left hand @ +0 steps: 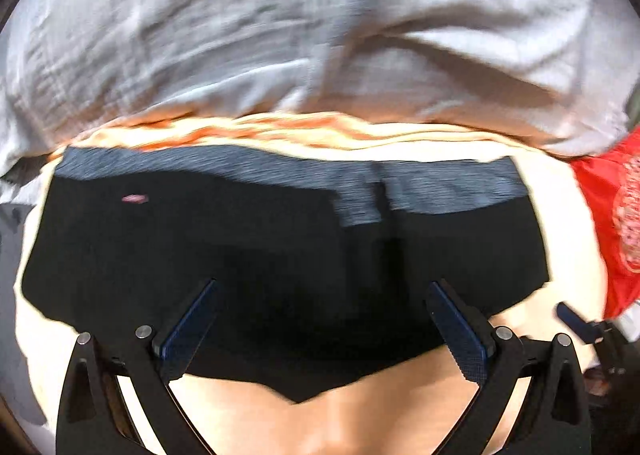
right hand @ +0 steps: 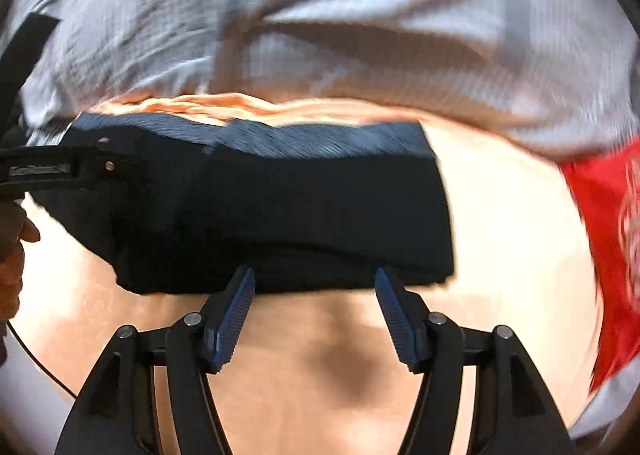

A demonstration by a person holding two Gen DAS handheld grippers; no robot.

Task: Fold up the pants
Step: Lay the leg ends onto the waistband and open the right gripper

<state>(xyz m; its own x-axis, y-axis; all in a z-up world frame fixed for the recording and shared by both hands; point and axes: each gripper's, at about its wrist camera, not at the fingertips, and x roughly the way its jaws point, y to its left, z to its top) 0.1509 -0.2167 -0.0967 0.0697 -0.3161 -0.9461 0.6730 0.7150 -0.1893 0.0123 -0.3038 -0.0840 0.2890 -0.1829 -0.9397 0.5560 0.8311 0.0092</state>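
Observation:
The pants [left hand: 240, 255] are dark navy, folded into a wide flat bundle on a cream surface [left hand: 360, 423]. My left gripper [left hand: 323, 284] hangs over the bundle's near half, open wide, and nothing sits between its blue pads. In the right wrist view the folded pants [right hand: 280, 207] show stacked layers along the near edge. My right gripper [right hand: 314, 272] stands open at that edge, its fingertips level with the fold and not pressing on it. The left gripper's body [right hand: 60, 171] reaches in over the bundle's left end. One right finger [left hand: 576, 319] shows at the right.
A crumpled pale grey sheet [left hand: 280, 35] fills the back, with an orange fabric edge [left hand: 280, 127] just behind the pants. A red patterned cloth [right hand: 600, 235] lies to the right. A person's hand [right hand: 12, 255] is at the left edge. Both views are motion-blurred.

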